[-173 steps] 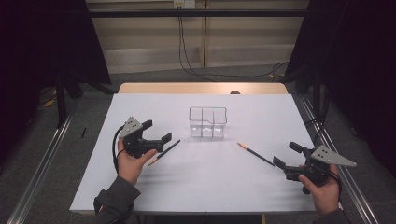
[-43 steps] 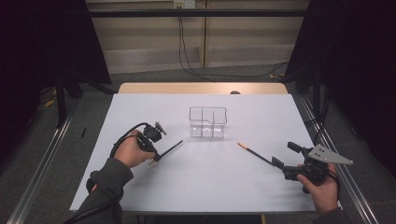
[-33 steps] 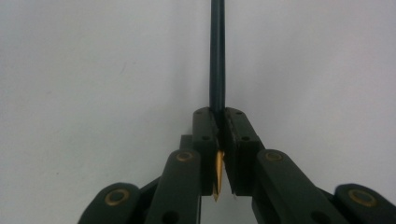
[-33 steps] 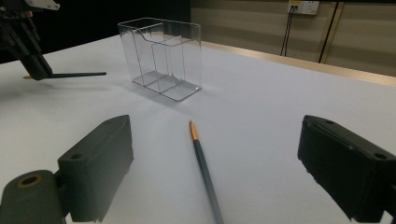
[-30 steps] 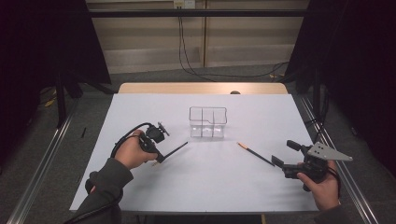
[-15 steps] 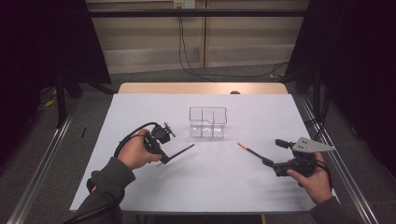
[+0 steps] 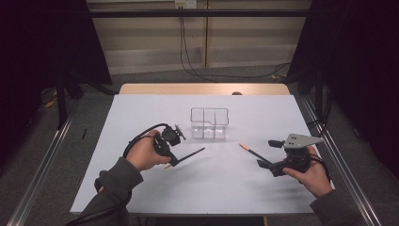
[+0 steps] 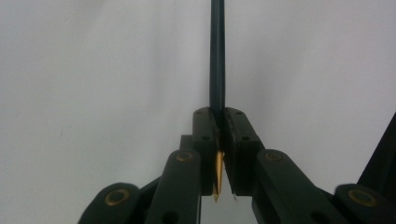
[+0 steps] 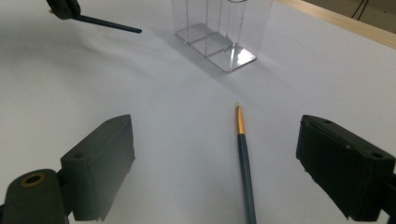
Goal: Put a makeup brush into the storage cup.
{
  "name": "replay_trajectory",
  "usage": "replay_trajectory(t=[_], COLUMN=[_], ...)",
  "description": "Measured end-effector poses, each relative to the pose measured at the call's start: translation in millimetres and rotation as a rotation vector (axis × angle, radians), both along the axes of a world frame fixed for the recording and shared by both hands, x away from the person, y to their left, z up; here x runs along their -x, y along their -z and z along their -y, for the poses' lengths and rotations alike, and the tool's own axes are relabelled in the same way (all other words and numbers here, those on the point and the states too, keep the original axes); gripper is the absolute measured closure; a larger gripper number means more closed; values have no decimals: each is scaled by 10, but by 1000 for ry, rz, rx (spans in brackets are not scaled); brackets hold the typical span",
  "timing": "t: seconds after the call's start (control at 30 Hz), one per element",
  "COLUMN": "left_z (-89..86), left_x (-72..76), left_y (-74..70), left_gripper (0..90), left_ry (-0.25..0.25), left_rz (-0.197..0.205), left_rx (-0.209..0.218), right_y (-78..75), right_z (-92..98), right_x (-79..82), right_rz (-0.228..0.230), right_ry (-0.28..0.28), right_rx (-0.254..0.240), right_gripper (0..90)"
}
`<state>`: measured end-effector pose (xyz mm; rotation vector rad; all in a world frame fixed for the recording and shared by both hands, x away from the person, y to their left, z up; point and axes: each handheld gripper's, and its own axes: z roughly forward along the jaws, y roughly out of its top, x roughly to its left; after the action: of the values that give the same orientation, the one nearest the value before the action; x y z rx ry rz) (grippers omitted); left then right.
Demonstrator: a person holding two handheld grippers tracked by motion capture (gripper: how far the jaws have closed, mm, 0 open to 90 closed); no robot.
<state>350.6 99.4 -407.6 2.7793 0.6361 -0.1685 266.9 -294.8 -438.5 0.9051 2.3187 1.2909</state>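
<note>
My left gripper (image 7: 173, 161) is shut on a dark pencil (image 7: 192, 153) and holds it just above the white table, left of centre. In the left gripper view the pencil (image 8: 217, 65) runs straight out from the closed jaws, its gold end (image 8: 218, 179) behind them. My right gripper (image 7: 267, 154) is open at the right, jaws wide on either side of a second dark pencil (image 7: 251, 151) lying flat. In the right gripper view that pencil (image 9: 245, 168) lies between the jaws, gold tip pointing away. A clear divided container (image 7: 210, 123) stands upright at mid-table.
White paper covers the table (image 7: 141, 108), with a wooden edge (image 7: 202, 88) at the far side. Metal rails (image 7: 339, 155) run along both sides. In the right gripper view the container (image 9: 219, 28) stands ahead, and the other gripper's pencil (image 9: 107, 24) is at upper left.
The left gripper closed on its pencil, lifted it and carried it right, toward the container. The right gripper moved left and forward until its open jaws straddled the second pencil.
</note>
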Motion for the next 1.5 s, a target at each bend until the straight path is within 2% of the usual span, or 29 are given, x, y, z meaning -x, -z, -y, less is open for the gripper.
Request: replay_trajectory(t=[0.03,0.07,0.1,0.23,0.27,0.3,0.33,0.43,0.5,0.53,0.6,0.67,0.87,1.0,1.13,1.17,1.23,1.3,1.37,1.5], left_z=[26,26,43,110,126,149,168,220,264,301,316,358,443,482,519,529,563,569,597,632], left_x=[-13,-13,-9,-10,-2,0,2,11,18,19,24,32,39,43,50,35,57,52,72,78], left_y=[-16,-16,-15,-33,-30,-35,-36,-44,-46,-52,-55,-60,-71,-81,-90,-103,-100,-104,-97,-102], left_gripper=[839,838,838,839,839,839,839,839,839,839,839,839,839,838,838,838,839,838,838,838], left_ry=[20,20,22,39,35,42,52,65,70,93,97,110,139,147,159,185,167,182,177,189], left_rz=[-9,-9,6,-5,7,-5,9,5,4,7,8,9,9,8,14,16,16,18,19,15], left_rx=[-1,-1,-3,2,2,1,-3,-5,-5,-13,-16,-14,-15,-15,-16,-28,-6,-16,-2,-5], right_y=[-17,-31,-42,-76,-93,-93,-102,-119,-132,-132,-132,-138,-157,-173,-182,-183,-197,-201,-205,-218], right_z=[-25,-41,-54,-92,-119,-119,-140,-191,-272,-299,-330,-408,-503,-600,-658,-671,-728,-757,-776,-833], right_x=[-23,-40,-53,-87,-104,-104,-119,-152,-191,-203,-209,-237,-296,-335,-356,-363,-374,-377,-381,-389], right_rz=[-19,-20,-29,-34,-41,-41,-43,-46,-64,-67,-75,-84,-86,-89,-102,-98,-99,-103,-101,-103], right_ry=[-24,-29,-43,-61,-70,-70,-81,-101,-134,-150,-157,-192,-224,-253,-280,-289,-298,-308,-319,-331], right_rx=[18,35,37,57,65,65,75,96,136,152,167,198,237,295,311,313,334,338,340,347], right_gripper=[110,111,110,111,113,113,114,117,118,118,119,119,129,145,160,166,177,188,197,226])
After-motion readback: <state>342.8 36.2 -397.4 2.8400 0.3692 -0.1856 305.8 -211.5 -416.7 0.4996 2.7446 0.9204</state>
